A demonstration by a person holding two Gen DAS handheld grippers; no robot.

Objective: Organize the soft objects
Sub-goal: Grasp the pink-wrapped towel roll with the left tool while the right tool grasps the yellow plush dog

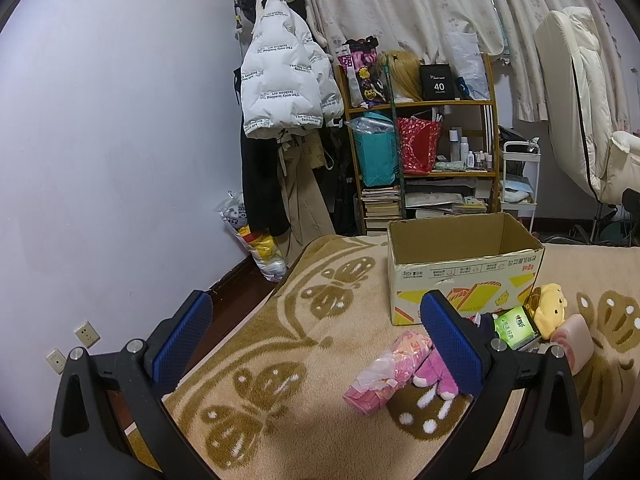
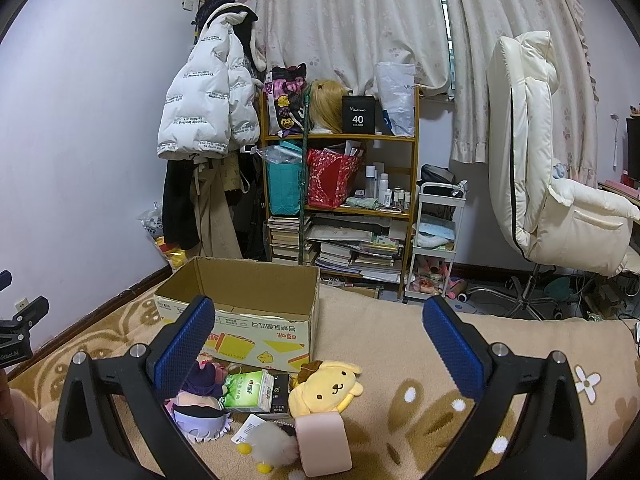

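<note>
just below right tool, yellow plush

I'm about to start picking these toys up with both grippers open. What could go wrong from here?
The soft items huddle tight before the cardboard box: closing on the yellow plush dog may also pinch the green tissue pack. The pink packet's loose plastic wrap could slip from the left gripper.

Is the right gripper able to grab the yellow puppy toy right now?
Probably yes. The right gripper is open and the yellow puppy toy lies just ahead between its fingers, with only a pink roll nearer.
</note>
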